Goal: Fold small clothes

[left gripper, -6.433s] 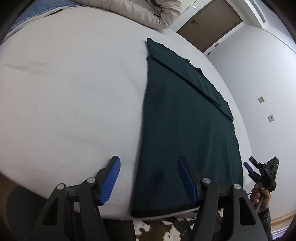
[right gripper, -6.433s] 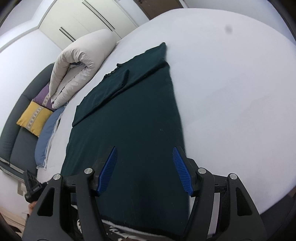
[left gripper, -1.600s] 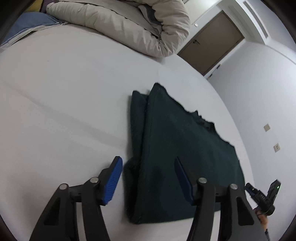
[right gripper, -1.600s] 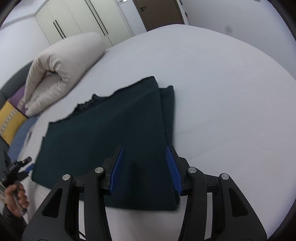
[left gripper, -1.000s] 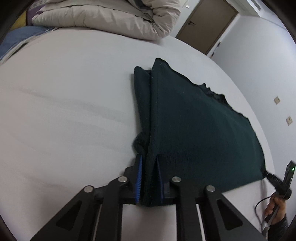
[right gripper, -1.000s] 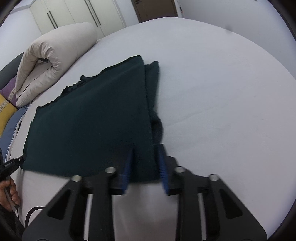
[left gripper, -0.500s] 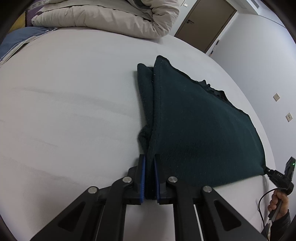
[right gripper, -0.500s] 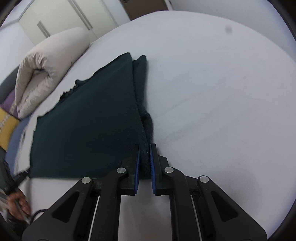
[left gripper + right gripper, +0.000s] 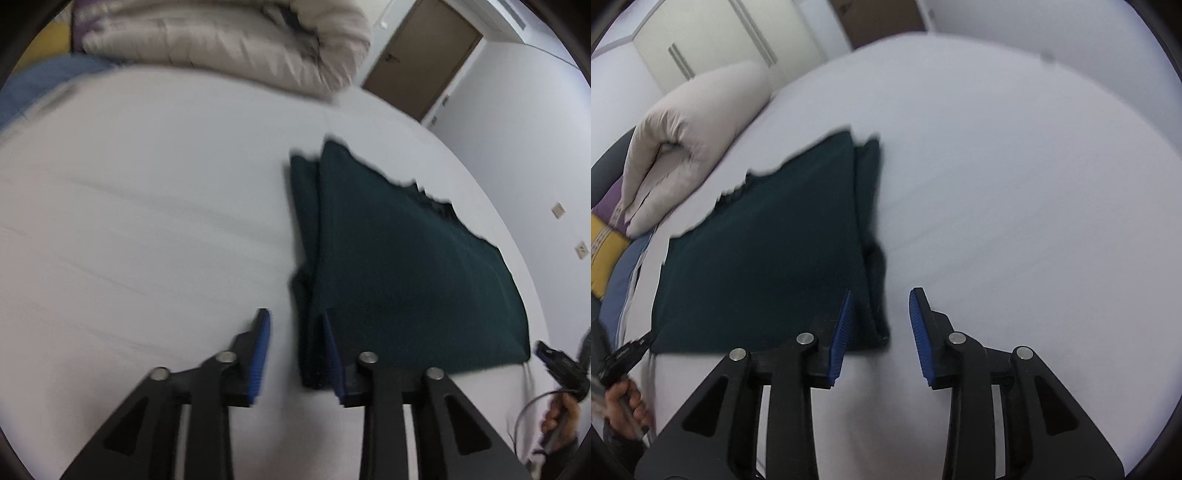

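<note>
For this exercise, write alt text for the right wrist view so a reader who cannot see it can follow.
A folded dark green garment lies on a white bed, with the right gripper open just above its near right corner, its blue pads clear of the cloth. A rolled beige duvet sits at the far left.

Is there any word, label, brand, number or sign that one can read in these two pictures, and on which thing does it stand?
None can be read.
The dark green garment shows no label or print.
The yellow cushion carries a woven band, a pattern and no letters.
The wall plates are blank or too small to tell.
The grippers show no marking.
</note>
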A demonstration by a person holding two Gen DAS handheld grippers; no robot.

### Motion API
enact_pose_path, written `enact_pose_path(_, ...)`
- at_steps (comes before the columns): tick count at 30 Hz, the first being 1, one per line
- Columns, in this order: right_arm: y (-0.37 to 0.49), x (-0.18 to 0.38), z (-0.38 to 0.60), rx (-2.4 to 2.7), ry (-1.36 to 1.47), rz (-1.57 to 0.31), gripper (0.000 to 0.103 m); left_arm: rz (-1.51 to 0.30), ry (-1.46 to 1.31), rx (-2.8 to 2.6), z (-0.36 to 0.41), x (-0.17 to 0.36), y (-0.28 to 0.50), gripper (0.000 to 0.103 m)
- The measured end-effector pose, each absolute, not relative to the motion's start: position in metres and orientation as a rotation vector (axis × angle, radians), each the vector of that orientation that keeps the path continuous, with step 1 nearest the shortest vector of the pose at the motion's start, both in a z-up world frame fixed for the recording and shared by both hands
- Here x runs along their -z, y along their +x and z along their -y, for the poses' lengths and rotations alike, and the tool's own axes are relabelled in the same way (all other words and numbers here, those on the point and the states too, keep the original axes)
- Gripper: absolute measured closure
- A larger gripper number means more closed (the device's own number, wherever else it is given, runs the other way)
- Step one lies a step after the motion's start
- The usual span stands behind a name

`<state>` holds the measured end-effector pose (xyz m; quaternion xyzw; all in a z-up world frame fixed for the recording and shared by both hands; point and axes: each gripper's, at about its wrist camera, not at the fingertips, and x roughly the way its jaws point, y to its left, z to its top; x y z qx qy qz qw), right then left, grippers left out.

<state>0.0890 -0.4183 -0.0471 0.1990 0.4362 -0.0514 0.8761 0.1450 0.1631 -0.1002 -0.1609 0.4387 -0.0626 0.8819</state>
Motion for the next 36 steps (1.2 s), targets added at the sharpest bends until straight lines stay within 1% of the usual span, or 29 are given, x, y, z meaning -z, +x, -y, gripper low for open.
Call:
enact_pose_path(3, 0.094, 0.028, 0.401, -0.007, 0.474, -0.868, 0.071, -0.851, -0.263, 0.133, -0.146, 0.075, 0.141, 0.07)
enact_pose_path(6, 0.118, 0.036, 0.354, -0.244, 0.583, -0.921, 0.071, -0.85, -0.192, 0.227, -0.101, 0.065, 0.148, 0.068)
enact_pose_path(10, 0.147, 0.066, 0.287, -0.458, 0.662, -1.008, 0.071, -0.889, -0.071, 0.263, -0.041, 0.083, 0.165, 0.061)
enact_pose_path(12, 0.162, 0.089, 0.262, -0.49, 0.679, -1.083, 0.071, -0.945, -0.038, 0.218, -0.03, 0.103, 0.177, 0.062)
enact_pose_path(14, 0.169, 0.106, 0.256, -0.481, 0.678, -1.128, 0.072, -0.956, -0.071, 0.209, -0.034, 0.111, 0.18, 0.061)
enact_pose_path(16, 0.167, 0.113, 0.265, -0.476, 0.701, -1.103, 0.075, -0.944, -0.065, 0.21, -0.04, 0.114, 0.177, 0.061)
enact_pose_path(18, 0.163, 0.117, 0.286, -0.468, 0.766, -1.072, 0.075, -0.937, -0.05, 0.221, -0.045, 0.118, 0.173, 0.06)
enact_pose_path(21, 0.149, 0.124, 0.333, -0.411, 0.842, -1.004, 0.076, -0.928, -0.07, 0.238, -0.061, 0.12, 0.166, 0.06)
enact_pose_path(23, 0.138, 0.125, 0.369, -0.373, 0.894, -0.961, 0.078, -0.927, -0.082, 0.239, -0.068, 0.121, 0.16, 0.06)
enact_pose_path(29, 0.098, 0.111, 0.464, -0.149, 0.974, -0.833, 0.077, -0.929, -0.124, 0.233, -0.08, 0.121, 0.155, 0.06)
enact_pose_path(33, 0.092, 0.084, 0.47, -0.103, 0.937, -0.774, 0.073, -0.927, -0.117, 0.23, -0.078, 0.123, 0.153, 0.06)
enact_pose_path(36, 0.114, 0.066, 0.436, -0.199, 0.884, -0.785, 0.073, -0.928, -0.112, 0.229, -0.078, 0.123, 0.153, 0.06)
